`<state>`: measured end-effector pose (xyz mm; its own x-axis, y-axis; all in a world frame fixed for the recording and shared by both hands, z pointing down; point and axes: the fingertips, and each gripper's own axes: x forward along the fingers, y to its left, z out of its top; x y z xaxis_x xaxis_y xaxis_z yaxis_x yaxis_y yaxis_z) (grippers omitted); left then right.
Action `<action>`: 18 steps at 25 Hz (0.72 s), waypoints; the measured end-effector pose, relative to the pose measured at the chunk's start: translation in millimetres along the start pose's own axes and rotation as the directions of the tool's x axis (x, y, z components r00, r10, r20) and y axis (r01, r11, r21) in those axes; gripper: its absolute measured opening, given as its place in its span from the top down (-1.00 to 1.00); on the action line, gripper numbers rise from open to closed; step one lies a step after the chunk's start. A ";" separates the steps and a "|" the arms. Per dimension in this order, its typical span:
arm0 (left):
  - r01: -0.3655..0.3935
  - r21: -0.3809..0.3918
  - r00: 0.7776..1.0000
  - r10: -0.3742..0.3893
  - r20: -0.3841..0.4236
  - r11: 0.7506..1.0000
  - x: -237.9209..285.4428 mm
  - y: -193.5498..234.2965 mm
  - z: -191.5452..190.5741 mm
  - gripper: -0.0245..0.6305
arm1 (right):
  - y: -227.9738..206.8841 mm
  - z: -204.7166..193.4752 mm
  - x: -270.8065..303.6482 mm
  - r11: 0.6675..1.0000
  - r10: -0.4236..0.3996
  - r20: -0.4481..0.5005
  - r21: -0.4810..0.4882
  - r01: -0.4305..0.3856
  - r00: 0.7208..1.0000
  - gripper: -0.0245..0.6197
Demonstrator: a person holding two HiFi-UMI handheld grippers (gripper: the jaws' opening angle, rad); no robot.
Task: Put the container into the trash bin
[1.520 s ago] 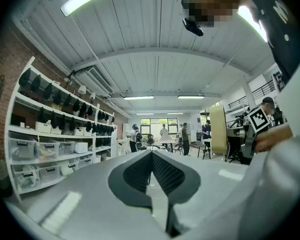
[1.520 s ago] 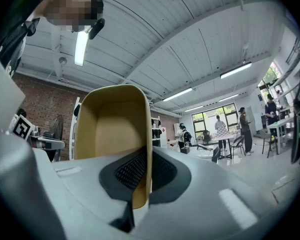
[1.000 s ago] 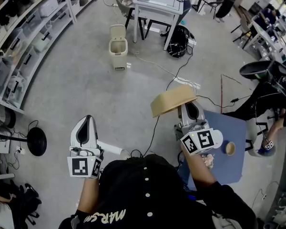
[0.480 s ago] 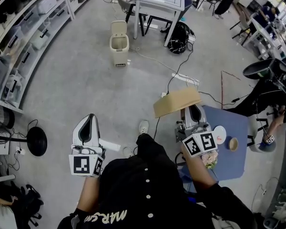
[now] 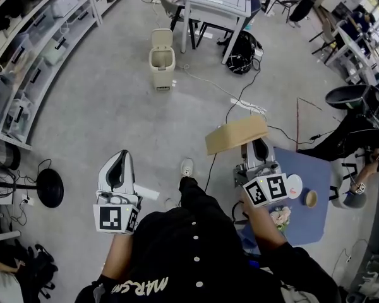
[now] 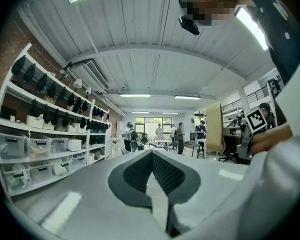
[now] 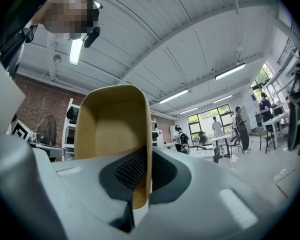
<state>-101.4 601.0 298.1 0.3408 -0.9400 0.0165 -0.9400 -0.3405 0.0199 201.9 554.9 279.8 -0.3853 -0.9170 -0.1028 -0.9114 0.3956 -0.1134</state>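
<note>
A tan paper container [image 5: 237,135] hangs tilted over the floor with my right gripper [image 5: 258,150] shut on its rim. In the right gripper view the container's [image 7: 112,134] wall is pinched between the two pads of the right gripper [image 7: 140,176], its hollow side facing left. My left gripper [image 5: 118,169] is held at the left, shut with nothing in it; the left gripper view shows the left gripper's [image 6: 151,171] pads meeting. The beige trash bin [image 5: 162,59] stands far ahead on the floor, lid up.
A white table [image 5: 218,2] and a black bag [image 5: 243,43] stand right of the bin. Cables [image 5: 240,100] trail over the floor between. A blue table [image 5: 303,194] with a small cup [image 5: 311,198] is at my right. Shelves [image 5: 31,49] line the left; a black fan base [image 5: 49,187] stands nearby.
Both grippers have moved a little forward over the floor, the container still gripped. A shoe has come into view ahead of the body, and the blue table has slid back.
</note>
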 end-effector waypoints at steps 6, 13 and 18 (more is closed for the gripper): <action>-0.014 0.004 1.000 0.014 -0.008 1.000 27.3 14.1 -0.7 0.92 | -12.9 -4.8 36.2 1.000 0.011 -0.004 0.004 -0.011 1.000 0.85; -0.018 0.016 1.000 0.019 -0.012 1.000 75.1 33.8 4.4 0.92 | -33.7 -8.6 87.6 1.000 0.014 0.003 0.027 -0.014 1.000 0.85; -0.025 0.023 1.000 0.026 -0.017 0.999 111.0 44.1 9.4 0.92 | -49.9 -7.3 123.7 1.000 0.022 -0.002 0.018 -0.022 1.000 0.85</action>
<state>-105.1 481.4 291.3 0.3168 -0.9479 0.0338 -0.9484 -0.3171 -0.0039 198.7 421.4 279.9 -0.4052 -0.9084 -0.1034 -0.9001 0.4162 -0.1288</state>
